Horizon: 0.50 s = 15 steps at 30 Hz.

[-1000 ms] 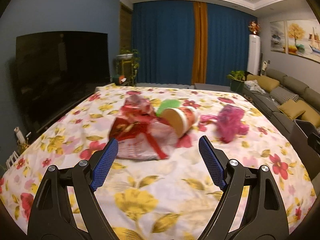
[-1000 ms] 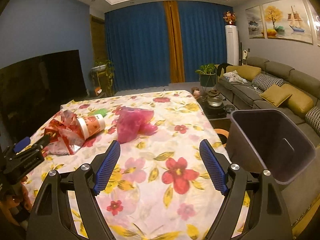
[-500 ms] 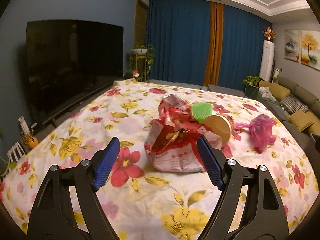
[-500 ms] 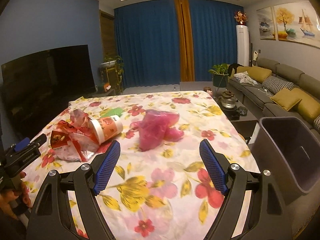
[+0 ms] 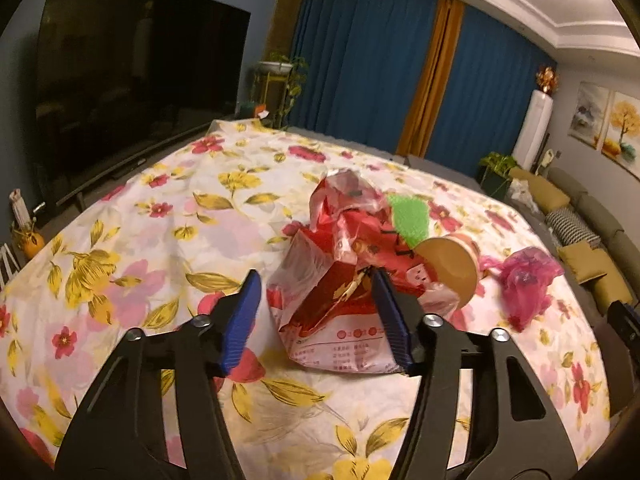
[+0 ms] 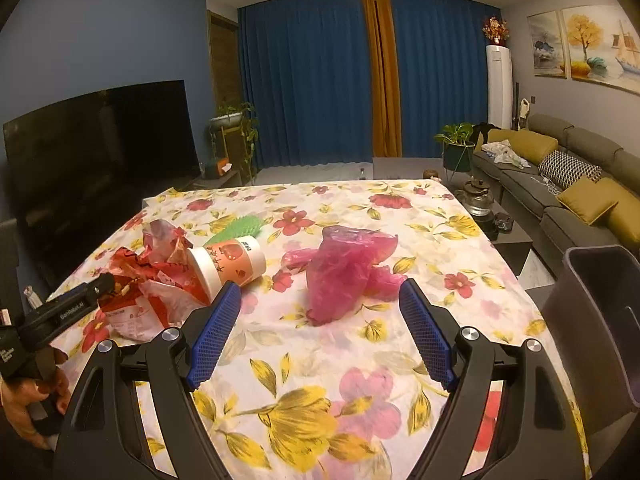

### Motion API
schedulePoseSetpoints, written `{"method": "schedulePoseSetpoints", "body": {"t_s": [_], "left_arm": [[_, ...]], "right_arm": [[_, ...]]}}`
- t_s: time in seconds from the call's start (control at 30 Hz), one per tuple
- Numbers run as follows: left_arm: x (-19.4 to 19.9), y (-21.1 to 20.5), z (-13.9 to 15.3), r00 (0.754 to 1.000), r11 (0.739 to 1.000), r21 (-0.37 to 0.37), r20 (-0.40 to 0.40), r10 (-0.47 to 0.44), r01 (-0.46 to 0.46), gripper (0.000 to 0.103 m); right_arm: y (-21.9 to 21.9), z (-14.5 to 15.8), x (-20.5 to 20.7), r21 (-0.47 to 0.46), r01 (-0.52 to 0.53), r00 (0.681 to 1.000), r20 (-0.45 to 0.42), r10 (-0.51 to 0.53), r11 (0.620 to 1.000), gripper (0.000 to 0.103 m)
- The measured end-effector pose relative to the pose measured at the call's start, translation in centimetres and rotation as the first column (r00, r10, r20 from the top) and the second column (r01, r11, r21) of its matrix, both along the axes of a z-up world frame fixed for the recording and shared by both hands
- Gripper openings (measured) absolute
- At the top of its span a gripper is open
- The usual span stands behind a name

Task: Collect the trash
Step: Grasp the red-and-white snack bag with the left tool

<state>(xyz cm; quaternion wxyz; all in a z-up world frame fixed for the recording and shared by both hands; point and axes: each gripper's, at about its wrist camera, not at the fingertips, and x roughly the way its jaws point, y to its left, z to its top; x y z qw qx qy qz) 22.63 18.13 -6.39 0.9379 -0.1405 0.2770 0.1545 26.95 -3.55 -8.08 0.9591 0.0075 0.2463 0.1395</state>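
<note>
Left gripper (image 5: 316, 312) nearer than a second ago, jaws closing around the red snack bag (image 5: 340, 280) at 12 o'clock on the floral worktop (image 5: 160, 232) — pads not yet pressing, right gripper (image 6: 320, 336) jaws wide and empty, pink plastic bag (image 6: 344, 268) at 12 o'clock — closer than before.

On your table (image 6: 360, 360) the snack bag (image 6: 152, 280) lies at the left, the paper cup (image 6: 228, 260) on its side just right of it, the plastic bag (image 6: 344, 268) further right. The bin (image 6: 600, 320) stands off the table's right edge.
</note>
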Motion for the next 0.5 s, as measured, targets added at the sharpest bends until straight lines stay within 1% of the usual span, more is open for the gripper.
{"method": "schedulePoseSetpoints", "body": {"t_s": [0.07,0.1,0.13,0.2,0.3,0.33,0.37,0.5], "left_arm": [[0.5,0.2,-0.5,1.000,1.000,-0.008,-0.023,0.005,-0.005,0.040],[0.8,0.3,-0.7,1.000,1.000,-0.020,-0.030,0.007,-0.007,0.038],[0.9,0.4,-0.8,0.999,0.999,-0.033,-0.035,0.005,-0.006,0.032],[1.1,0.2,-1.0,0.999,1.000,-0.029,-0.038,0.007,-0.008,0.029],[1.2,0.1,-1.1,0.999,1.000,-0.024,-0.034,0.004,-0.005,0.020],[1.2,0.1,-1.1,1.000,1.000,-0.026,-0.029,0.004,-0.004,0.008],[1.2,0.1,-1.0,1.000,1.000,-0.024,-0.026,0.005,-0.005,0.005],[0.7,-0.5,-0.5,1.000,1.000,0.011,0.004,0.005,-0.005,0.002]], "right_arm": [[0.2,-0.2,0.6,-0.002,0.001,1.000,-0.006,-0.001,1.000,0.079],[0.2,-0.3,1.0,0.000,0.004,1.000,-0.009,-0.004,1.000,0.079],[0.2,-0.4,1.3,0.001,0.006,1.000,-0.013,-0.006,1.000,0.079],[0.0,-0.7,1.9,0.001,0.013,1.000,-0.023,-0.013,1.000,0.079],[-0.3,-1.3,2.9,0.007,0.025,0.999,-0.043,-0.025,1.000,0.079],[-0.4,-1.4,3.0,0.008,0.027,0.999,-0.048,-0.027,1.000,0.079],[-0.4,-1.5,3.2,0.009,0.029,0.998,-0.055,-0.029,1.000,0.079],[-0.3,-1.7,4.1,0.006,0.038,0.997,-0.062,-0.038,0.999,0.079]]}}
